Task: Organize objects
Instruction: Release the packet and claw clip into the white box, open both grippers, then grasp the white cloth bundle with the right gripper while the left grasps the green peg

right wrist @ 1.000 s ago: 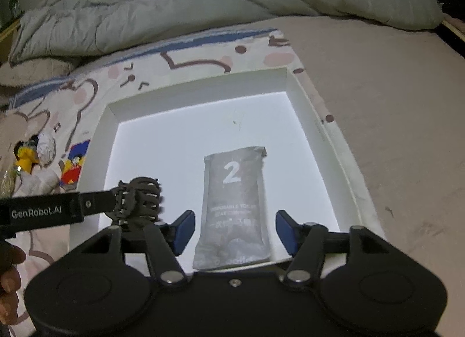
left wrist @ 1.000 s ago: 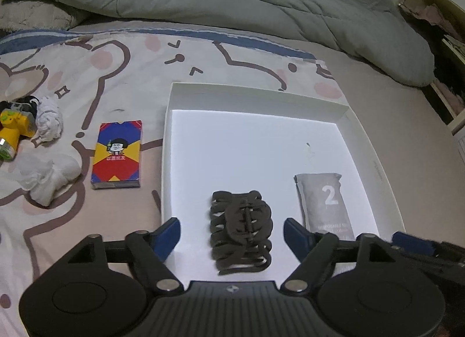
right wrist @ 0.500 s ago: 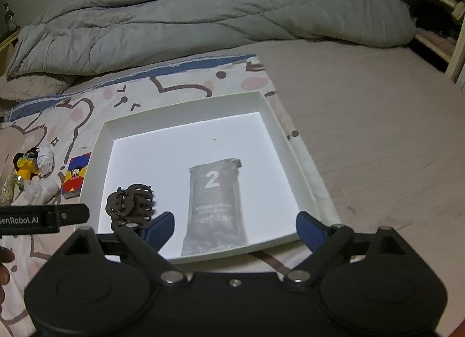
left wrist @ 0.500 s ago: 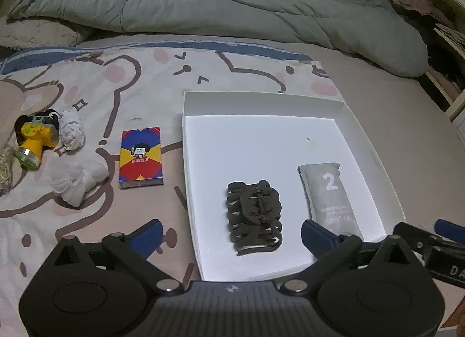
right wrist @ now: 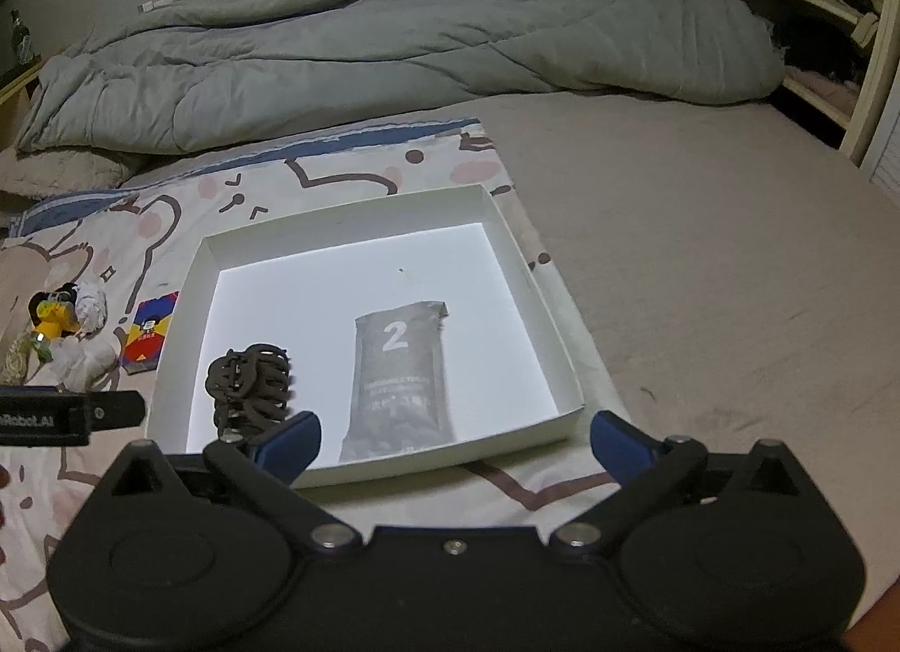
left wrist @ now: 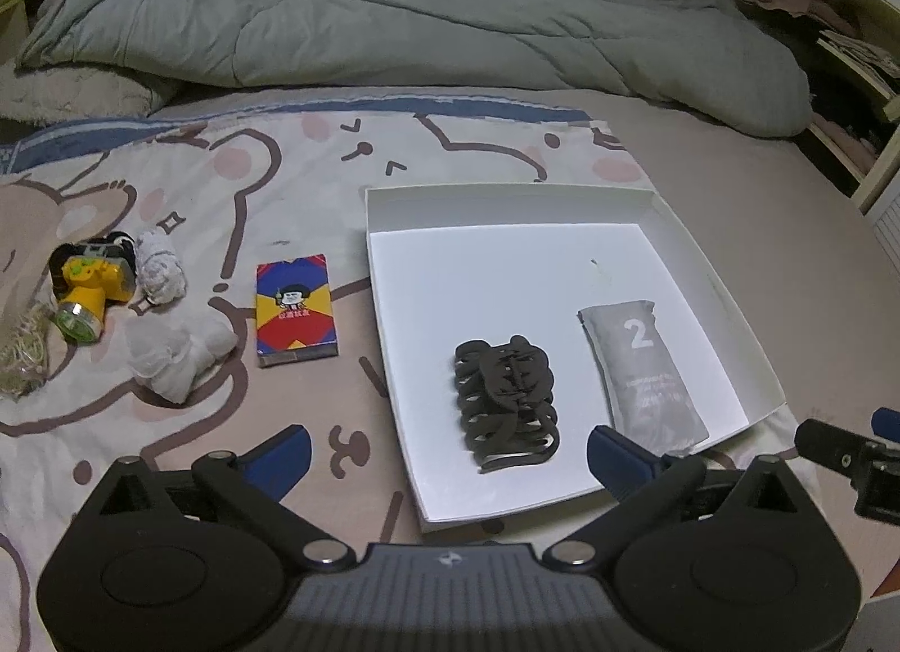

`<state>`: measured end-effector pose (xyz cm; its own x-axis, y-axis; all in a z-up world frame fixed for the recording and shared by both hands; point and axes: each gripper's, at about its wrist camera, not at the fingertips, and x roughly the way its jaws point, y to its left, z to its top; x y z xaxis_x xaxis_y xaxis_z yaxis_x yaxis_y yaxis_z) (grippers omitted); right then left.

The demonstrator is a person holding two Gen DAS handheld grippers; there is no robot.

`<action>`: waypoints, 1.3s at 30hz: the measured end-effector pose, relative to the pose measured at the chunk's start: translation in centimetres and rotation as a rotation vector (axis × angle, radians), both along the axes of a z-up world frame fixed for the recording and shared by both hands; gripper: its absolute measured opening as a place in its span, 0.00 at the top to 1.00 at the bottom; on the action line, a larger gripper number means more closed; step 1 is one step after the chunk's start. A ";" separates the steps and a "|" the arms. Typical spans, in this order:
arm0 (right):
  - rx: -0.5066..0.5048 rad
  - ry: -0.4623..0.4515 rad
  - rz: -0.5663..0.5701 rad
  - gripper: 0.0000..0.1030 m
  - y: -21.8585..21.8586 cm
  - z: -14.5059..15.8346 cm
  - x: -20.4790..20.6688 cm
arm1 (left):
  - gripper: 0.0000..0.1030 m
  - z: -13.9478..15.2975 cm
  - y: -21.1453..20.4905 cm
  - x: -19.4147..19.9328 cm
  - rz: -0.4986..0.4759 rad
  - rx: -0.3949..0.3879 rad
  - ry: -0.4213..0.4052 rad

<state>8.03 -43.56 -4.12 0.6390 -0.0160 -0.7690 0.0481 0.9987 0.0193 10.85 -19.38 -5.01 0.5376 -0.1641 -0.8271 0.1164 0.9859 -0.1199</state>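
Note:
A white tray [left wrist: 506, 196] [right wrist: 337, 219] lies on the bed sheet. In it rest a dark hair clip [left wrist: 506, 399] [right wrist: 250, 387] and a grey pouch marked "2" [left wrist: 641, 371] [right wrist: 399, 376]. My left gripper [left wrist: 447, 455] hovers above the tray's near edge, its jaws opening wide. The clip lies below and beyond the jaws, untouched. My right gripper [right wrist: 455, 441] hangs over the tray's near rim, jaws also opening, with the pouch lying free beyond them. To the tray's left lie a colourful card box [left wrist: 295, 309] [right wrist: 149, 337], a yellow toy [left wrist: 90, 286] and two white wads [left wrist: 174, 354].
A grey duvet [left wrist: 422, 16] is heaped across the far side of the bed. A tangle of rubber bands [left wrist: 22, 348] lies at the far left. Shelves [right wrist: 832, 16] stand beyond the bed's right edge. Bare beige sheet [right wrist: 703, 258] stretches right of the tray.
Both grippers have spread their jaws wide and drawn back and up from the tray. The hair clip and the pouch stay lying in the tray.

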 end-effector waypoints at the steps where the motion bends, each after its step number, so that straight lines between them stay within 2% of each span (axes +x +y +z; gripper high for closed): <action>1: -0.002 0.000 -0.005 0.00 0.0 0.0 -0.1 | 0.00 0.1 0.2 -0.1 -0.004 0.001 -0.001; 9: 0.014 -0.014 -0.057 0.00 -0.7 0.3 0.0 | 0.00 1.0 2.0 -0.6 -0.001 -0.001 -0.013; 17: 0.057 -0.037 -0.048 0.00 0.6 0.6 0.9 | 0.00 2.0 5.5 -0.2 0.047 0.025 -0.029; 39: 0.090 -0.063 0.152 0.00 12.5 2.0 4.5 | 0.00 4.8 18.7 -1.4 0.215 0.030 -0.109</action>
<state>12.55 -31.03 -2.07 0.6759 0.1513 -0.7213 -0.1072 0.9885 0.1069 9.45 -0.67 -0.20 0.6436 -0.0121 -0.7653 -0.0863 0.9924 -0.0883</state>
